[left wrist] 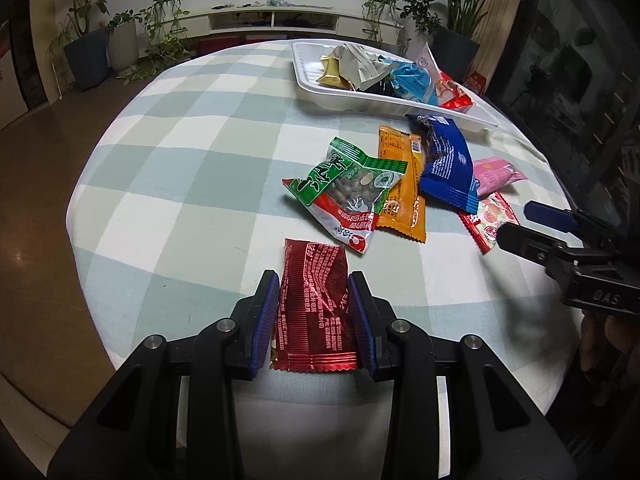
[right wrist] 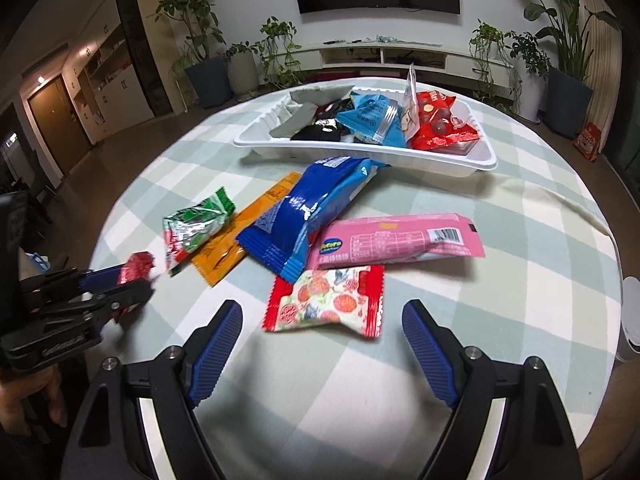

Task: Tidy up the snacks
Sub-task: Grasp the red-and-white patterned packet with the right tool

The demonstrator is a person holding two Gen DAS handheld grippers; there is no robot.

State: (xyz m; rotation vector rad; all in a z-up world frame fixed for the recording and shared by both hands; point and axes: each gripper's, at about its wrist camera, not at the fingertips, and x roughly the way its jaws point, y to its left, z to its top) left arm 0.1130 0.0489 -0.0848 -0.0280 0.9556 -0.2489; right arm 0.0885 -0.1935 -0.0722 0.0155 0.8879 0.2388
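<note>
Blue-padded jaws of the left gripper are clamping a dark red foil snack packet by its long edges over the checked tablecloth. The right gripper is hanging wide open, holding nothing, just short of a strawberry-printed red-edged packet, near the snack-filled white plastic tray.

Loose snack packets lie before a part-filled white tray.

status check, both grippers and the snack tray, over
Left gripper shut on dark red foil packet. Right gripper open before red-edged fruit-print packet. White plastic tray part filled; path clear.
</note>
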